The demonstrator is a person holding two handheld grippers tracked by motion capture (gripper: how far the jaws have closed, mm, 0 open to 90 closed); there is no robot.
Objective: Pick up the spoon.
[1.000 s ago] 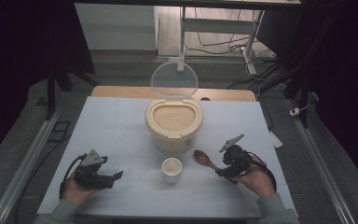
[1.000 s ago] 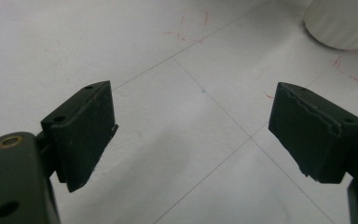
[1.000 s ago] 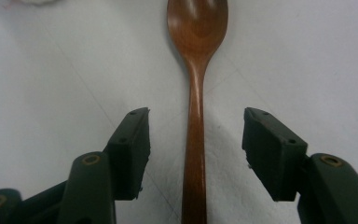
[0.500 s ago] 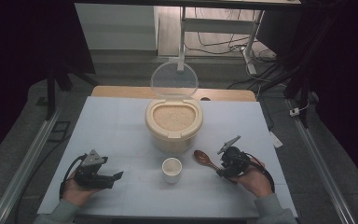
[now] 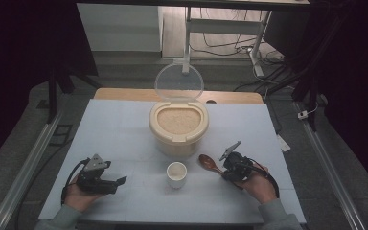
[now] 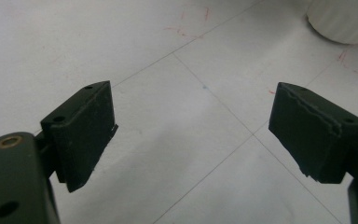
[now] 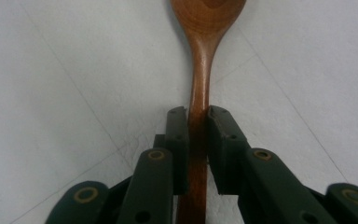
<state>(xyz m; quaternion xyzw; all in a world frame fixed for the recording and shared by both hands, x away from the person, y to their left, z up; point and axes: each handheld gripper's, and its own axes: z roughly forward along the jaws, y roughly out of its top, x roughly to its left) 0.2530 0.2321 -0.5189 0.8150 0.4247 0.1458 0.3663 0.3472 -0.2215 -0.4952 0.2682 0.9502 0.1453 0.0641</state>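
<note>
Right gripper view, nearest item: the right tool (image 7: pixel 197 116), jaws closed on the handle of a wooden spoon (image 7: pixel 201 70). The handle passes straight between the two pads and runs on along the tool's own line; the bowl lies ahead at the top edge, resting on or just over the white table (image 7: pixel 65 93) — which of the two cannot be told.

Left gripper view: the left tool (image 6: pixel 191 126), jaws spread wide with nothing between them, over bare table marked with thin grid lines. A ribbed white base, probably the cup, sits at the upper right corner.

High view, going outward: the left tool (image 5: pixel 106 182) low at the near left, well apart from everything else. The right tool (image 5: pixel 231 167) at the near right, the spoon (image 5: pixel 210 163) pointing from it up and to the left. A small white cup (image 5: pixel 176 173) stands just left of the spoon's bowl, between the two tools and nearer the right one. Beyond it, a cream container of rice (image 5: pixel 178 125), its clear lid (image 5: pixel 178 82) hinged upright at the back.

Judgement: the spoon's long axis already aims toward the rice, so a scoop would ask for a lift and forward reach by the right hand. The grip itself reads plainly from the right gripper view; the layout of cup and container reads from the high view.
</note>
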